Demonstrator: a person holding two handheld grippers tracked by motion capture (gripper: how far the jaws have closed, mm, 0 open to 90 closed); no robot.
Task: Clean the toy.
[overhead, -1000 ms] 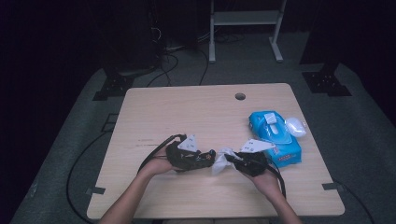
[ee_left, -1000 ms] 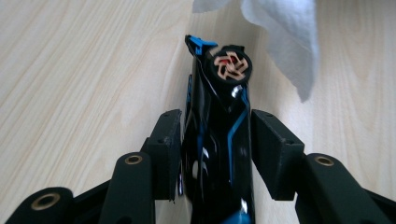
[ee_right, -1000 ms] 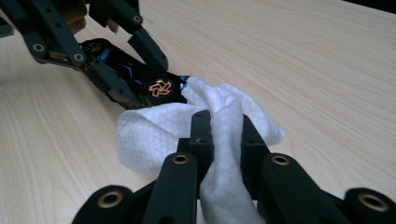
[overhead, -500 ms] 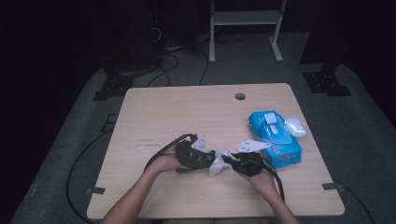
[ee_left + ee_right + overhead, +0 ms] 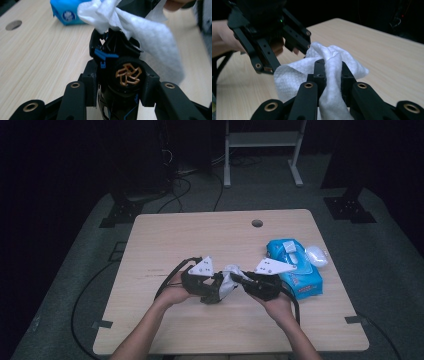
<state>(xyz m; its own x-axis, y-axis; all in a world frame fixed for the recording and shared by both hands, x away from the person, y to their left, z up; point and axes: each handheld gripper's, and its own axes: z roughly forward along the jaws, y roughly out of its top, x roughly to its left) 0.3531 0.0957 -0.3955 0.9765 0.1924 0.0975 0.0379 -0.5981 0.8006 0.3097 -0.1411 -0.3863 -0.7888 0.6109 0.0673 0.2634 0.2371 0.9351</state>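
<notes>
Crumpled white wet wipe (image 5: 329, 75) pinched upright, above the tabletop

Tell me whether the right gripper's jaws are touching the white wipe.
Touching. In the right gripper view, the right gripper has its jaws shut on the white wipe, which is pinched between them and bulges out above.
</notes>
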